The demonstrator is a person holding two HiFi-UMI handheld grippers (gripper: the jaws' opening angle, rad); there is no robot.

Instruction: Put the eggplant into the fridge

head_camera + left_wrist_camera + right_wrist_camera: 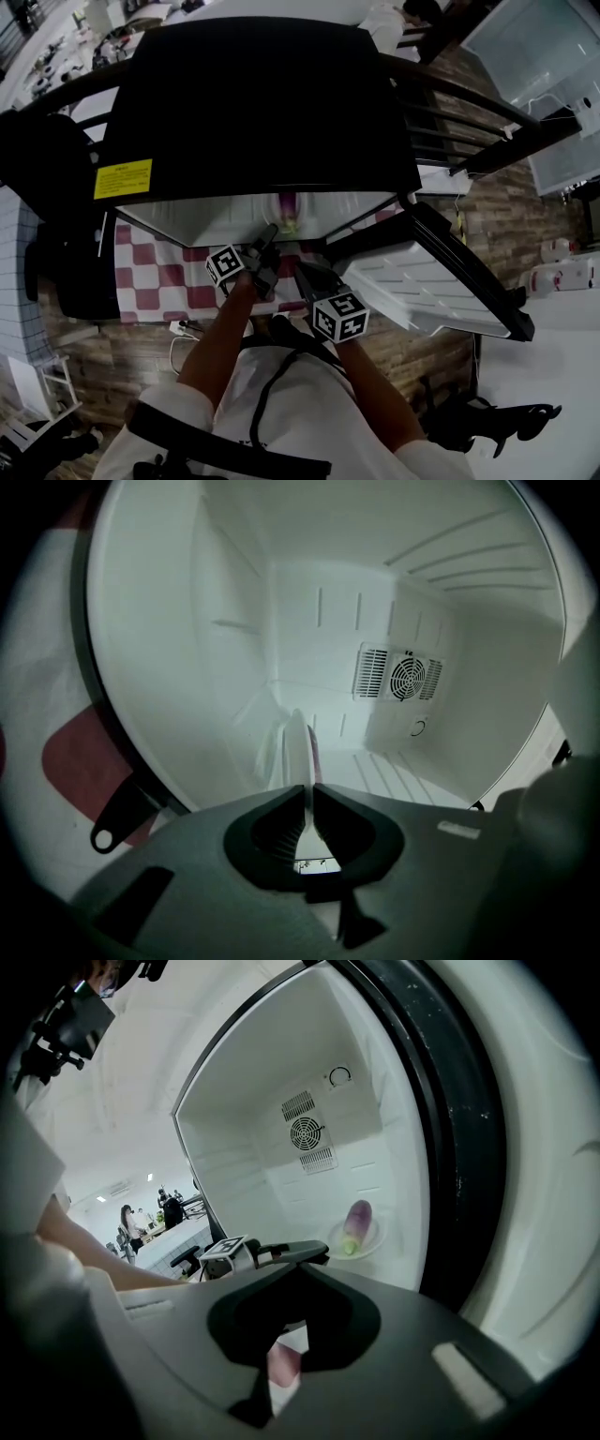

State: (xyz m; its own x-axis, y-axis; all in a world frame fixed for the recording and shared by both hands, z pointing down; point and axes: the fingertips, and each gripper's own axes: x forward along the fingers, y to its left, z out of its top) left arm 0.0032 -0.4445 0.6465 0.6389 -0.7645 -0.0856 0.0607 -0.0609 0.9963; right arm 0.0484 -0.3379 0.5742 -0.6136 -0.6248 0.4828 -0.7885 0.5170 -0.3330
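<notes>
A purple eggplant (357,1222) with a green end lies on a small white plate (373,1237) on the floor of the open black fridge (253,94). In the head view the eggplant (289,214) shows just inside the fridge's mouth. My left gripper (271,234) reaches level into the fridge, shut on the near rim of the plate (296,747), which its own view shows edge-on between the jaws (307,787). My right gripper (303,270) hangs back outside the opening, tilted down, with its jaws (298,1267) together and nothing in them.
The fridge door (427,281) stands swung open to the right. A red-and-white checked cloth (155,272) lies under the fridge. A round fan vent (400,675) sits on the fridge's back wall. A power strip (183,326) lies on the floor by my left arm.
</notes>
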